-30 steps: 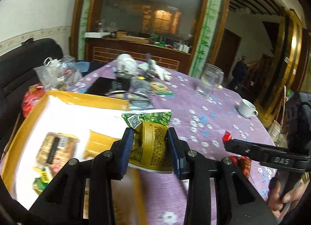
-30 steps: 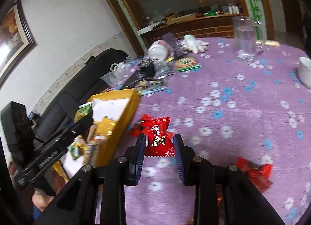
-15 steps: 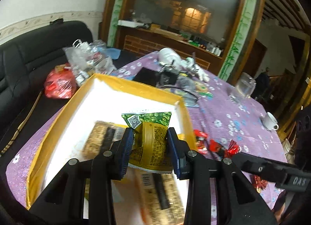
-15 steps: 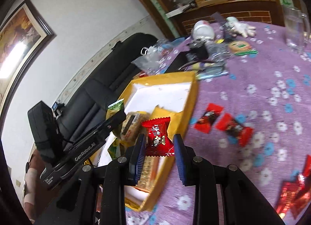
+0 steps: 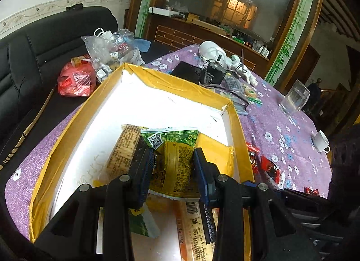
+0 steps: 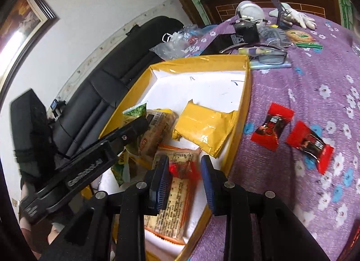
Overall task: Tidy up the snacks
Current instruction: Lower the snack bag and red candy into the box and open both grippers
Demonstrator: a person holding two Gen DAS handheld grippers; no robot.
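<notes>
A yellow cardboard box (image 5: 180, 84) with a white inside stands on the purple flowered tablecloth (image 5: 281, 125). My left gripper (image 5: 173, 164) is shut on a green-and-yellow snack packet (image 5: 175, 159) and hangs over the box's near half. From the right wrist view this left gripper (image 6: 135, 125) reaches in over the box's left side. My right gripper (image 6: 184, 171) is shut on a small red candy (image 6: 184, 169), blurred, just above the box's (image 6: 246, 94) near right corner. Inside lie a yellow packet (image 6: 202, 128) and cracker packets (image 6: 157, 132) (image 6: 175, 195).
Two red candies (image 6: 272, 125) (image 6: 310, 144) lie on the cloth right of the box. Beyond it are glasses, a black case and a white glove (image 6: 299, 19). A drinking glass (image 5: 294, 96) and white cup (image 5: 321, 141) stand far right. A black sofa (image 5: 45, 42) holds plastic bags.
Both grippers came from over the cloth leftwards to above the box and sank toward it, each still carrying its snack. The box now fills both views.
</notes>
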